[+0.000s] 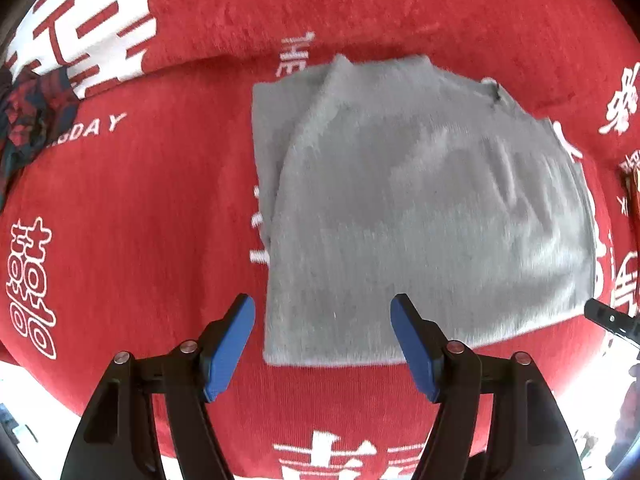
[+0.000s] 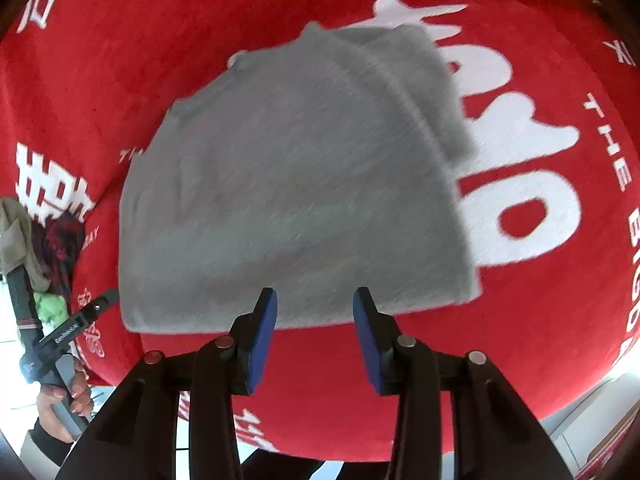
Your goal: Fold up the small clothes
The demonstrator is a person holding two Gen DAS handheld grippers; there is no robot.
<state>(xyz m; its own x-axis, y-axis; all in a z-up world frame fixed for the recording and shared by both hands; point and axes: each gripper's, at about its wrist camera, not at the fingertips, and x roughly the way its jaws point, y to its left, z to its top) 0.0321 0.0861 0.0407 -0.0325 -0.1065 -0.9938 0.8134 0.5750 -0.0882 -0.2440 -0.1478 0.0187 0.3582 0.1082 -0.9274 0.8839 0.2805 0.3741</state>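
1. The grey garment (image 1: 420,208) lies folded in a rough rectangle on the red cloth (image 1: 140,208), its near hem running just ahead of both grippers.
2. The left gripper (image 1: 322,340) is wide open and holds nothing, at the hem's left corner.
3. The right gripper (image 2: 315,332) is partly open and empty, over the hem.
4. Bare cloth rings the garment on every side.
5. A dark red bundle (image 1: 28,128) sits well apart at the far left edge.
6. The cloth carries white lettering; pale floor (image 1: 24,392) shows beyond its near edge.
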